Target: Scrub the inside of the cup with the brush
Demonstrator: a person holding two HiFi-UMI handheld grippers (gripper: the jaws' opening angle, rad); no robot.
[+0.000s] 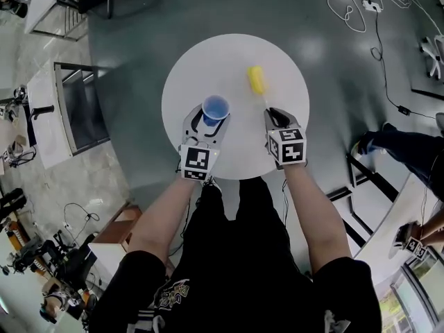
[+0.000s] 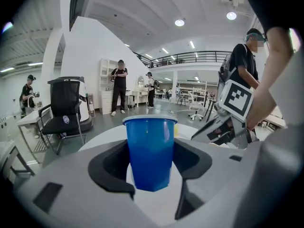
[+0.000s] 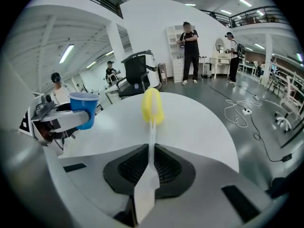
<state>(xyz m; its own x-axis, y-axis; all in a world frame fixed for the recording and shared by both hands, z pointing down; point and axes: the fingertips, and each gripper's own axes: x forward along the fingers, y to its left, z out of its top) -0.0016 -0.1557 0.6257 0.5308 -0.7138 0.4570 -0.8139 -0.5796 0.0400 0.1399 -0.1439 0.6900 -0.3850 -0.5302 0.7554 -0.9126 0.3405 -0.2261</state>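
A blue plastic cup (image 1: 216, 107) stands upright between the jaws of my left gripper (image 1: 212, 119), over the near left part of the round white table (image 1: 208, 61). In the left gripper view the black pads hug both sides of the cup (image 2: 149, 151), so the left gripper (image 2: 151, 177) is shut on it. My right gripper (image 1: 275, 115) is shut on the thin white handle of a brush (image 3: 151, 141). The brush's yellow head (image 1: 256, 80) points away from me over the table, to the right of the cup. The right gripper view shows the yellow head (image 3: 152, 106) ahead and the cup (image 3: 84, 109) at the left.
White cables (image 1: 361, 12) lie on the grey floor at the far right. A seated person's legs (image 1: 402, 148) are at the right, beside a white desk (image 1: 388, 234). Another desk (image 1: 52, 116) stands at the left. People (image 3: 191, 51) and an office chair (image 2: 64, 110) are far behind the table.
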